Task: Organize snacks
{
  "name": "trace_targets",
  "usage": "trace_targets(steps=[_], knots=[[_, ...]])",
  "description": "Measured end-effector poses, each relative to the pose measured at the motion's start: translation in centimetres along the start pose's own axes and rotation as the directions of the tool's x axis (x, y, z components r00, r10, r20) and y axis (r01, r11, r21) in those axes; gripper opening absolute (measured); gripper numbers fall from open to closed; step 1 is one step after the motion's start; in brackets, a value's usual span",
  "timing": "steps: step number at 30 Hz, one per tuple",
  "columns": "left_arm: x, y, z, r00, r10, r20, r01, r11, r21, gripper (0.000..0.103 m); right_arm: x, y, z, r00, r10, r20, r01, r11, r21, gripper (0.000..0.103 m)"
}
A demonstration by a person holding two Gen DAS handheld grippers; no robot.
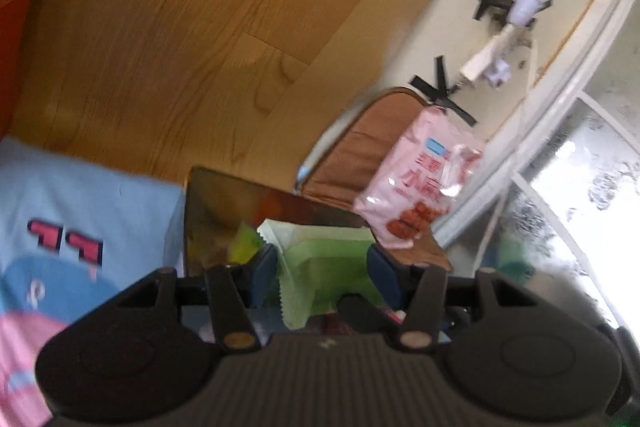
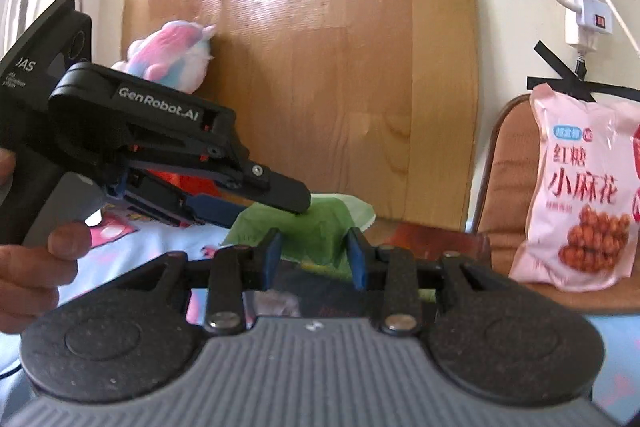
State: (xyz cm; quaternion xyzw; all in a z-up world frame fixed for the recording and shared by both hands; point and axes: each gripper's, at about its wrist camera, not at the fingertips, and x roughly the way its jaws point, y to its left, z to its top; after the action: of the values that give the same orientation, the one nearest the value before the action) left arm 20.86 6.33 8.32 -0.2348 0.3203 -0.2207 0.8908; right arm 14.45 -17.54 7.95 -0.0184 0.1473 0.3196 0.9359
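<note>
**Green packet pinched between both grippers, pink bag waiting on the chair**

Left wrist view first: my left gripper (image 1: 322, 269) has its blue pads on either side of the green snack packet (image 1: 320, 259), jaws partway closed and pressing on it as far as I can judge. The packet's serrated edge hangs down between the fingers. It looks like thin crinkly film, very light, soft enough to buckle, so I judge a hold on the flat sealed margin safer than squeezing the middle (whatever is inside could crush). Beyond it sits the pink snack bag (image 1: 416, 183), leaning on the brown chair (image 1: 344, 159). The picture is blurred, so fine contact is hard to read.

Right wrist view: my right gripper (image 2: 314, 255) also has the green snack packet (image 2: 308, 227) between its blue pads, jaws partway closed on it. The left gripper (image 2: 280, 201) comes in from the side, its tip on the same packet. A hand (image 2: 36, 259) grips that tool's handle. The pink snack bag (image 2: 584, 195) stands upright on the brown chair (image 2: 508, 163), puffy and slippery-looking; I'd take it by the top seam.
</note>
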Motion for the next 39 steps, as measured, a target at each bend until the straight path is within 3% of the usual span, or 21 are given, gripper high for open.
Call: trace_targets(steps=[8, 11, 17, 26, 32, 39], knots=[[4.8, 2.7, 0.6, 0.997, 0.062, -0.038, -0.063, 0.998, -0.02, 0.049, 5.2, -1.3, -1.3, 0.997, -0.029, -0.066, 0.031, 0.999, 0.03, 0.043], [5.1, 2.3, 0.3, 0.997, 0.068, -0.024, -0.068, 0.998, 0.011, 0.051, 5.7, -1.5, -1.6, 0.997, -0.047, -0.064, 0.05, 0.998, 0.043, 0.054], [3.9, 0.7, -0.3, 0.992, 0.121, 0.019, -0.123, 0.99, 0.076, 0.051, 4.8, -2.1, -1.7, 0.997, -0.044, -0.056, 0.048, 0.997, 0.066, 0.056], [-1.2, -3.0, -4.6, 0.98, 0.183, 0.072, -0.194, 0.961, 0.196, 0.053, 1.3, -1.3, -2.0, 0.998, -0.052, -0.046, 0.056, 0.994, 0.091, 0.056], [-2.1, -3.7, -8.9, 0.963, 0.269, 0.029, -0.268, 0.937, 0.225, 0.053, -3.3, -1.1, -4.2, 0.989, -0.145, -0.035, 0.149, 0.977, 0.154, 0.057], [-3.3, -3.5, -12.8, 0.942, 0.336, -0.011, -0.325, 0.919, 0.221, 0.053, -6.3, -0.9, -6.7, 0.985, -0.135, -0.11, 0.159, 0.955, 0.252, 0.057]])
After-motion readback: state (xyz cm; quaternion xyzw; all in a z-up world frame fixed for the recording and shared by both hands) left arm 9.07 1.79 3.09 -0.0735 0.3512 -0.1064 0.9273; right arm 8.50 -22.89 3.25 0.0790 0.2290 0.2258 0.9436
